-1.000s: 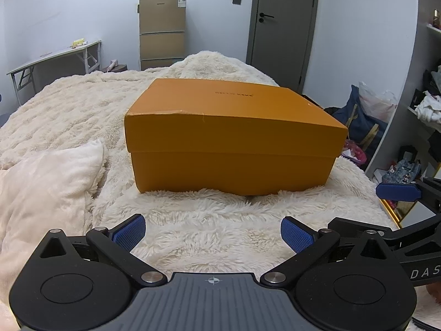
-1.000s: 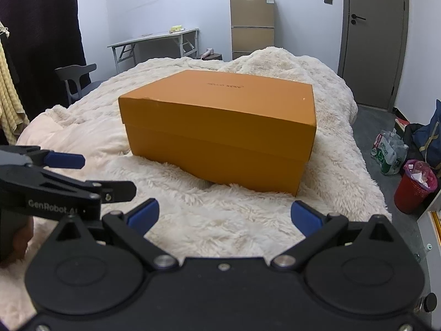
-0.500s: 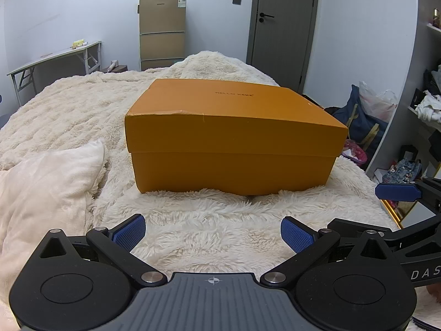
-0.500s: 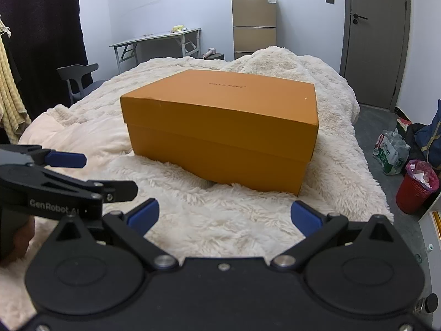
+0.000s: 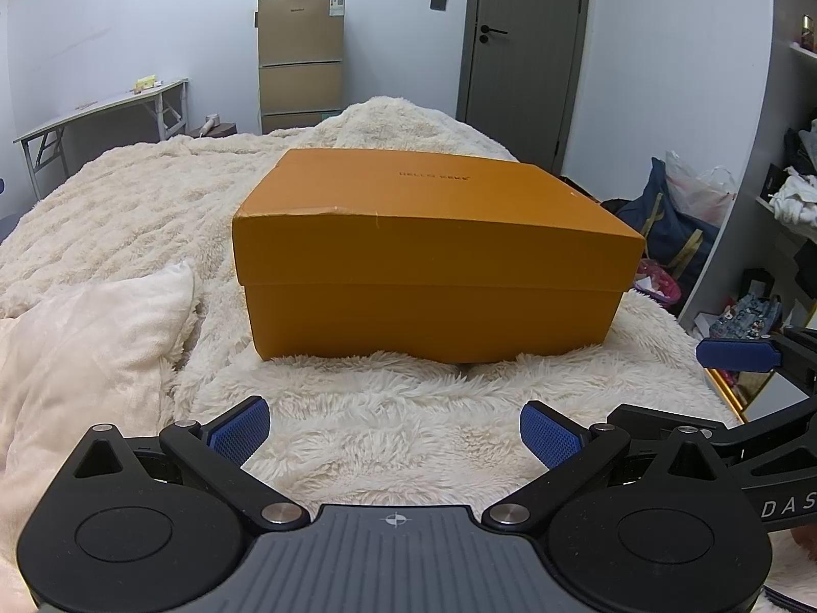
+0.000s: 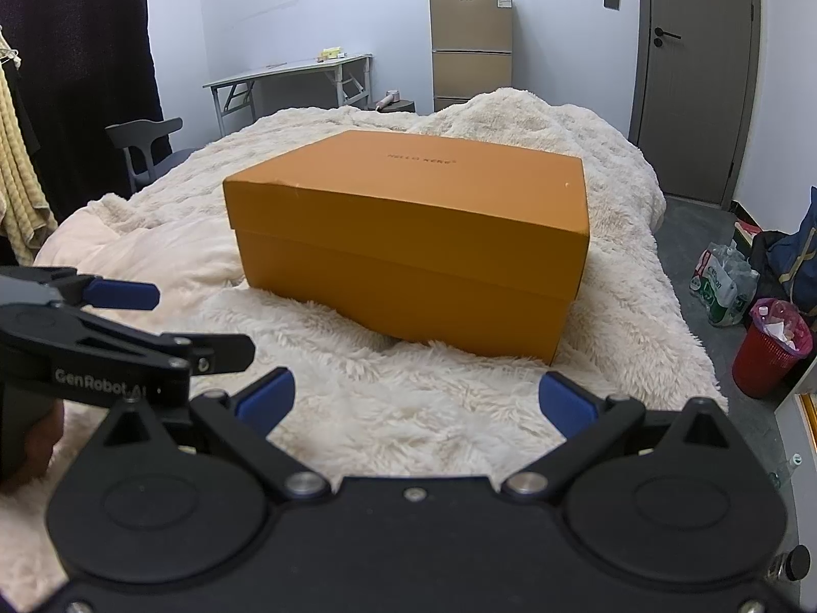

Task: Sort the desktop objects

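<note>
A closed orange cardboard box (image 5: 429, 255) with its lid on sits on a fluffy cream blanket (image 5: 388, 419) on a bed; it also shows in the right wrist view (image 6: 408, 240). My left gripper (image 5: 394, 431) is open and empty, low over the blanket in front of the box. My right gripper (image 6: 416, 401) is open and empty, also short of the box and to the right of the left one. The left gripper's side shows in the right wrist view (image 6: 122, 296). The box's contents are hidden.
A cream pillow (image 5: 87, 347) lies left of the box. Beyond the bed stand a folding table (image 5: 102, 107), a tan cabinet (image 5: 300, 61) and a grey door (image 5: 526, 51). A red bin (image 6: 771, 347) and bags (image 6: 725, 276) stand on the floor to the right.
The right gripper has edged slightly back and up, so the box sits a little lower in its view. The left gripper and the box have not moved.
</note>
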The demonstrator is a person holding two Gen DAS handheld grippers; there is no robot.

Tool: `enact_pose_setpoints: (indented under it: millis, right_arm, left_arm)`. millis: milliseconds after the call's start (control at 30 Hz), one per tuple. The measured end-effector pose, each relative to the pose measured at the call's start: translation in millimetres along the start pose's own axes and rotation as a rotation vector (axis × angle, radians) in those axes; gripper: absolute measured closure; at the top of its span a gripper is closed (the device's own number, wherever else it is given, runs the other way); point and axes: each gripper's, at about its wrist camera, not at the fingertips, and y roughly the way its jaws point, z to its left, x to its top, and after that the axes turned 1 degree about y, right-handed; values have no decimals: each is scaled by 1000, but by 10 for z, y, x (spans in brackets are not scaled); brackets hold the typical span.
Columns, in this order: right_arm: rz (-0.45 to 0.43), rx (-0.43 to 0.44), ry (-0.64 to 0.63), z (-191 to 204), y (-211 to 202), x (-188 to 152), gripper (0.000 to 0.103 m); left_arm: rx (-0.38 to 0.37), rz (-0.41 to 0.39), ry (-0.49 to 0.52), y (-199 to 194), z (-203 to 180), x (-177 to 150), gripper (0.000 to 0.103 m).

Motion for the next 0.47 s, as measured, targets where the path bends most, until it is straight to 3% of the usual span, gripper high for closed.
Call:
enact_pose_setpoints:
  millis: [467]
  right_arm:
    - [-2, 0, -5, -6, -3, 3, 0]
  left_arm:
    - [5, -7, 6, -10, -1, -2, 0]
